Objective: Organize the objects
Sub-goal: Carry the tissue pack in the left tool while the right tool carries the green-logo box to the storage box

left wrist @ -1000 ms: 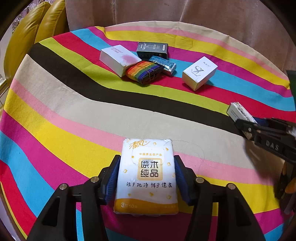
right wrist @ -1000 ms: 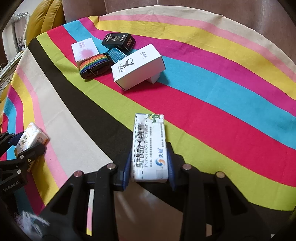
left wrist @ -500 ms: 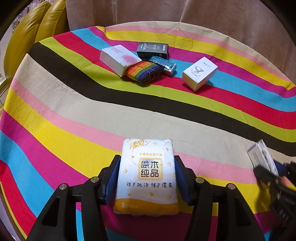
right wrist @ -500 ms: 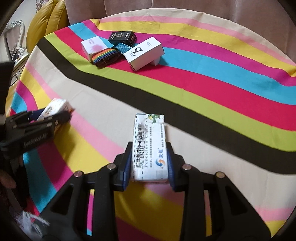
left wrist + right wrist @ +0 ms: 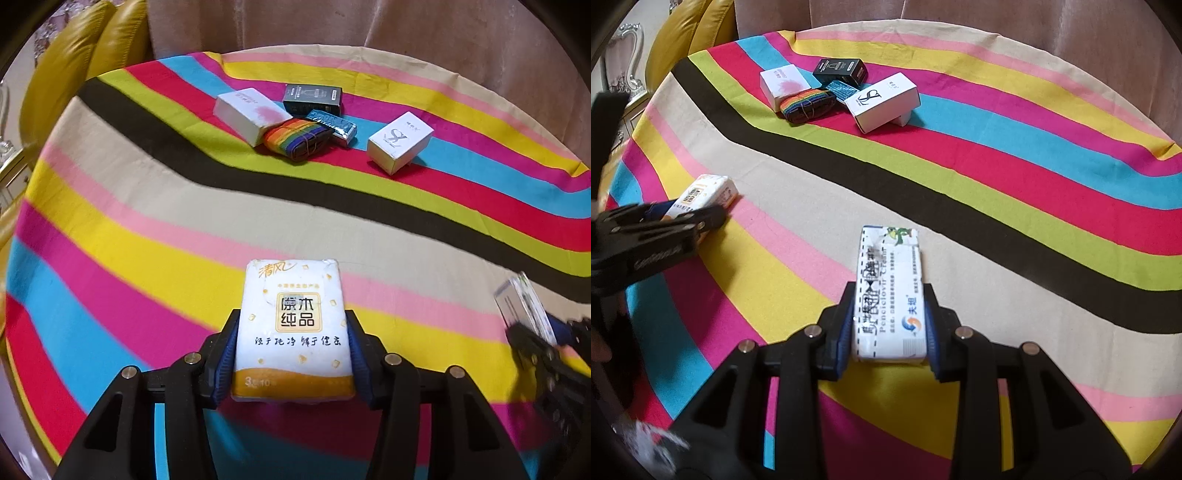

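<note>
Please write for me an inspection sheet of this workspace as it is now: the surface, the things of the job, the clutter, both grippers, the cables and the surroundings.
Surface: striped tablecloth, wavy coloured bands, covering the table.
Job's things: tissue pack in the left gripper; ointment box in the right gripper. At the far side lie a pink-and-white box, a black box, a rainbow strap roll, a blue packet and a white box.
Clutter: nothing seen.
Grippers: left gripper has just been closing, pads on the tissue pack; right gripper is clamped on the ointment box.
Cables: nothing seen.
Surroundings: yellow seat, beige curtain.
</note>
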Motion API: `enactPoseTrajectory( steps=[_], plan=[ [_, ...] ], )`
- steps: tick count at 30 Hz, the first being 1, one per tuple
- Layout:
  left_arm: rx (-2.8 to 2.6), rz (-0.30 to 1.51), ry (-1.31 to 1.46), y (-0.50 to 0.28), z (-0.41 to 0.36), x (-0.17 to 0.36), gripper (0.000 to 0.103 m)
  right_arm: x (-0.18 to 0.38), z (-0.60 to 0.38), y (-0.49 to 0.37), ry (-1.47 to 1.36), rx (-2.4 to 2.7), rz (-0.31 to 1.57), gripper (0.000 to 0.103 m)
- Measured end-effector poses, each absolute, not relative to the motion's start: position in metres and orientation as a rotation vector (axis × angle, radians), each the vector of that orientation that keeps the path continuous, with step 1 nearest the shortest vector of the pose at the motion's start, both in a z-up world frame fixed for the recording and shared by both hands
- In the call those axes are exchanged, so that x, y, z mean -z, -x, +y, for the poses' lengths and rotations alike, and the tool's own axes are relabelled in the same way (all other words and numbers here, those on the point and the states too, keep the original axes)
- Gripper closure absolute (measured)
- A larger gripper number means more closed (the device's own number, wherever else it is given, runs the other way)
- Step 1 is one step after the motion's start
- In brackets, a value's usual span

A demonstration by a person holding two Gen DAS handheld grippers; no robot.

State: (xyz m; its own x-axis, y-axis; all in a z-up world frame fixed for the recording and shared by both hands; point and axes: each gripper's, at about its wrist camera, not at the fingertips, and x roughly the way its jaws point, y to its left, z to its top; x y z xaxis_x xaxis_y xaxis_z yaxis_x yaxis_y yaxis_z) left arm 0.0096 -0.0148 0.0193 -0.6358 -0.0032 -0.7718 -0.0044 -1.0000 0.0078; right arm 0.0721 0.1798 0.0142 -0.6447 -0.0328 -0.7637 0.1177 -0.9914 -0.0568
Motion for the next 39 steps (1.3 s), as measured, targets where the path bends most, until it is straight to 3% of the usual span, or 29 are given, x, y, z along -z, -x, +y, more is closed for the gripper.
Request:
enactPoseTrajectory(
  steps=[11, 39],
  plan=[
    [-2.832, -0.049, 1.271, -0.061, -0.016, -0.027, 0.05, -0.021, 0.184, -0.094, -1.26, 2.746, -0.024, 0.066],
    [-2.928, -0.206, 1.157, -0.158, -0.105, -0.081, 0.05, -0.071, 0.049, -0.151, -1.031, 2.536, 0.258, 0.066]
  ],
)
